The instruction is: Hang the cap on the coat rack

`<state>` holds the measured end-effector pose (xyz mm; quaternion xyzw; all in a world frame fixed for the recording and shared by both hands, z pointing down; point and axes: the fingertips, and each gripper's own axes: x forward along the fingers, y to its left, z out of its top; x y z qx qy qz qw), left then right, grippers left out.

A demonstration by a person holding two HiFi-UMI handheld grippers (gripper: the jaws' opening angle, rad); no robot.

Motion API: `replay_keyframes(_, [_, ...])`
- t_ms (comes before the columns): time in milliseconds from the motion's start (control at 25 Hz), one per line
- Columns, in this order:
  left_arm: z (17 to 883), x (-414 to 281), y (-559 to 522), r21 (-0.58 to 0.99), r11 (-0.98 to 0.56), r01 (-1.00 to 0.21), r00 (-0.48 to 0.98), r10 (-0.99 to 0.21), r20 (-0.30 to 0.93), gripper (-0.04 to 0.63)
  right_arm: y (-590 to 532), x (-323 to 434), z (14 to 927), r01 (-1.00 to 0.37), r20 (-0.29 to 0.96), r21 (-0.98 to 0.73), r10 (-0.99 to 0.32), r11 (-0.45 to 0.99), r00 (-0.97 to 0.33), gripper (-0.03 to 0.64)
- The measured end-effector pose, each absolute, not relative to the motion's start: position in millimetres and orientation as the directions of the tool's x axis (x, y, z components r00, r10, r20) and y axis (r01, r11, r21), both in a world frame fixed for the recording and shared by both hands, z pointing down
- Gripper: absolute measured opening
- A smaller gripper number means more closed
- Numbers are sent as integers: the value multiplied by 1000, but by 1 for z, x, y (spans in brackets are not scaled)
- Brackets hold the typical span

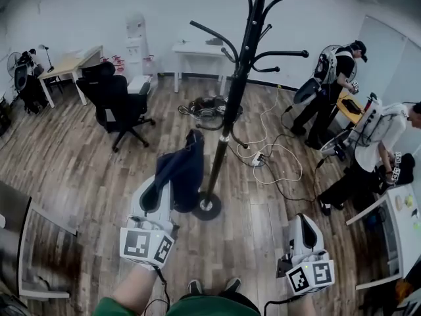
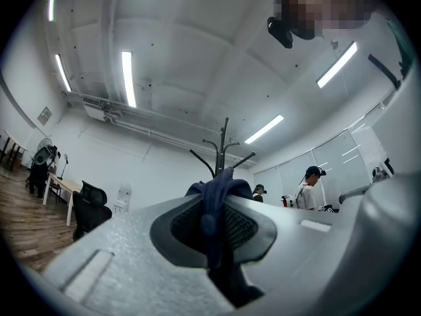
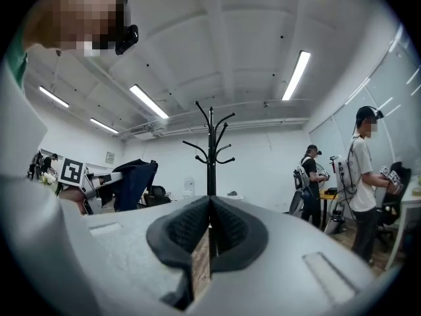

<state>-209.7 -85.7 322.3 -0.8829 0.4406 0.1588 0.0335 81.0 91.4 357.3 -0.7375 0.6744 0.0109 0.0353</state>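
Coat rack: tall black metal coat rack (image 1: pixel 227 110); its round base shows only in the head view.
Chair: black office chair (image 1: pixel 118 104), well left of the rack.
Cap: dark blue fabric cap (image 1: pixel 181 170), just left of the rack pole.
Left gripper (image 2: pixel 214 226): pinching the cap.
Right gripper (image 3: pixel 209 232): jaws pressed together, empty.

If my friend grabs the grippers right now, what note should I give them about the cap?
Left gripper: shut on the dark blue cap, held low, just left of the coat rack pole in the head view.
Right gripper: shut, empty, held low.
Done: the cap is in the gripper and near the rack.
Left: lift the cap to a hook and hang it; the hooks in view look bare.
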Motion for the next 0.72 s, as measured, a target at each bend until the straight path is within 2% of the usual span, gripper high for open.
replay_keyframes(320, [306, -184, -113, 60, -607, -793, 560, -763, -324, 37, 51, 102, 354, -997, -84, -58, -995, -43, 47, 3])
replay_keyframes(720, [285, -137, -144, 8, -500, -866, 466, -813, -350, 37, -23, 170, 359, -991, -127, -106, -990, 83, -69, 3])
